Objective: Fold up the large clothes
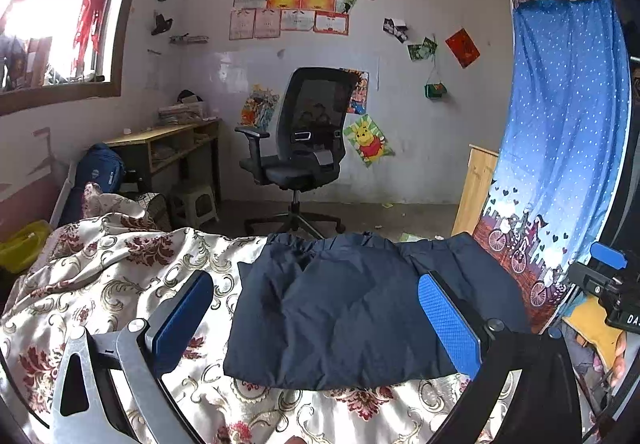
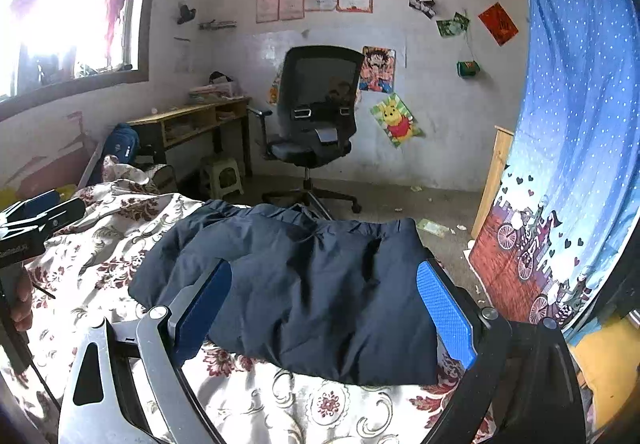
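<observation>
Both tools hover low over the bed, nothing held: left gripper [image 1: 316, 318] jaws spread wide and released, right gripper [image 2: 324, 318] the same. Between and beyond the fingers lies the dark navy garment [image 1: 344, 308], already doubled into a rumpled rectangle on the floral bedspread [image 1: 120, 276], its far edge near the foot of the bed. Looks thin, soft, limp and light, maybe a little slick; likely to sag and slide when lifted. Best hold, by my reckoning: pinch the near hem corners, one per gripper. Farther off, an office chair [image 1: 304, 140] by the wall, blue curtain [image 1: 560, 132] right.
</observation>
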Action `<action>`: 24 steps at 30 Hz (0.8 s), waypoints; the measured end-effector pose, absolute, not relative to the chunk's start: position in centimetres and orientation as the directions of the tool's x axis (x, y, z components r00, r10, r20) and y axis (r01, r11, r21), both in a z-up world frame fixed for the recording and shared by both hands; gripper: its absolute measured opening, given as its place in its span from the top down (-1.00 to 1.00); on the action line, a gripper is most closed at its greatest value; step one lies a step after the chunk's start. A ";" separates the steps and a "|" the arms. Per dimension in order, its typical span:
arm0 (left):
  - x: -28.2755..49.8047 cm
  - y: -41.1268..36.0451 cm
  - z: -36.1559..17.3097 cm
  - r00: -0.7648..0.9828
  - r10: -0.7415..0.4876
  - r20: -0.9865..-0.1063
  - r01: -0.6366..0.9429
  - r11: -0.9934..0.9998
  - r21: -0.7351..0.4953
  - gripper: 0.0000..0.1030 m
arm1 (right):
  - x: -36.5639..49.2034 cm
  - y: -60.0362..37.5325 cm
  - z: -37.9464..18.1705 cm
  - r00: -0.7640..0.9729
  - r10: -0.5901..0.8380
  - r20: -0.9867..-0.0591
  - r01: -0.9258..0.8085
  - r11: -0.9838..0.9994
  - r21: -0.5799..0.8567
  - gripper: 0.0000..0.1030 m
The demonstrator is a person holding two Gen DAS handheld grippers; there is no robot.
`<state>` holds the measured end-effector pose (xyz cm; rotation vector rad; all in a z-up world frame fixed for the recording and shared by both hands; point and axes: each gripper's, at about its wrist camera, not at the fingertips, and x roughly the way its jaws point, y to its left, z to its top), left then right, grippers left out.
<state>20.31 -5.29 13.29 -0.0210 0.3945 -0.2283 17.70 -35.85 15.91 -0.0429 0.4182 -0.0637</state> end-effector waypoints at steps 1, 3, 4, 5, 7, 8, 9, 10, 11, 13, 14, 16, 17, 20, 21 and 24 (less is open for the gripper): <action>19.8 -5.2 13.3 0.899 -0.224 -0.375 0.215 0.974 -0.066 -1.00 | 17.2 -35.6 16.0 0.914 -0.070 -0.400 0.052 0.997 -0.056 -0.77; 18.9 -5.1 13.4 0.904 -0.220 -0.367 0.211 0.975 -0.065 -1.00 | 16.1 -35.4 16.1 0.918 -0.069 -0.391 0.054 0.997 -0.049 -0.77; 18.3 -5.0 13.5 0.907 -0.218 -0.360 0.211 0.976 -0.059 -1.00 | 15.6 -35.2 16.1 0.920 -0.063 -0.387 0.051 0.998 -0.042 -0.77; 17.9 -5.1 13.5 0.910 -0.215 -0.355 0.210 0.976 -0.053 -1.00 | 15.1 -35.1 16.1 0.921 -0.060 -0.385 0.050 0.998 -0.037 -0.78; 16.9 -5.0 13.5 0.918 -0.204 -0.340 0.205 0.978 -0.032 -1.00 | 14.2 -34.8 16.0 0.921 -0.059 -0.384 0.050 0.998 -0.032 -0.78; 16.5 -5.0 13.5 0.920 -0.198 -0.337 0.202 0.979 -0.024 -1.00 | 13.8 -34.6 16.0 0.922 -0.059 -0.383 0.051 0.998 -0.030 -0.78; 15.9 -4.9 13.4 0.923 -0.191 -0.336 0.197 0.980 -0.014 -1.00 | 13.3 -34.5 15.9 0.923 -0.058 -0.380 0.051 0.998 -0.028 -0.78; 15.5 -4.8 13.3 0.924 -0.185 -0.334 0.193 0.981 -0.009 -1.00 | 12.9 -34.4 15.9 0.924 -0.059 -0.379 0.052 0.998 -0.028 -0.78; 15.1 -4.8 13.3 0.926 -0.180 -0.332 0.189 0.982 -0.006 -1.00 | 12.4 -34.3 15.8 0.925 -0.061 -0.375 0.055 0.998 -0.027 -0.78; 14.2 -4.6 13.0 0.928 -0.170 -0.330 0.180 0.984 -0.002 -1.00 | 11.5 -34.2 15.7 0.929 -0.063 -0.365 0.061 0.998 -0.016 -0.78; 13.9 -4.4 12.9 0.928 -0.168 -0.332 0.177 0.984 -0.002 -1.00 | 11.1 -34.2 15.6 0.930 -0.062 -0.363 0.063 0.998 -0.009 -0.78; 13.3 -4.1 12.7 0.927 -0.167 -0.336 0.176 0.984 -0.006 -1.00 | 10.3 -34.1 15.4 0.932 -0.064 -0.357 0.068 0.998 -0.001 -0.78; 13.0 -4.0 12.6 0.926 -0.168 -0.339 0.175 0.984 -0.008 -1.00 | 9.8 -34.1 15.3 0.933 -0.064 -0.354 0.070 0.998 0.004 -0.79; 12.3 -3.7 12.3 0.925 -0.162 -0.344 0.170 0.985 -0.007 -1.00 | 8.9 -33.9 15.0 0.935 -0.063 -0.349 0.071 0.997 0.010 -0.79; 12.0 -3.6 12.1 0.924 -0.160 -0.347 0.169 0.986 -0.005 -1.00 | 8.4 -33.9 14.9 0.937 -0.065 -0.345 0.073 0.997 0.010 -0.79; 11.3 -3.4 11.7 0.922 -0.158 -0.354 0.168 0.986 -0.003 -1.00 | 7.7 -33.8 14.5 0.939 -0.065 -0.337 0.076 0.997 0.019 -0.79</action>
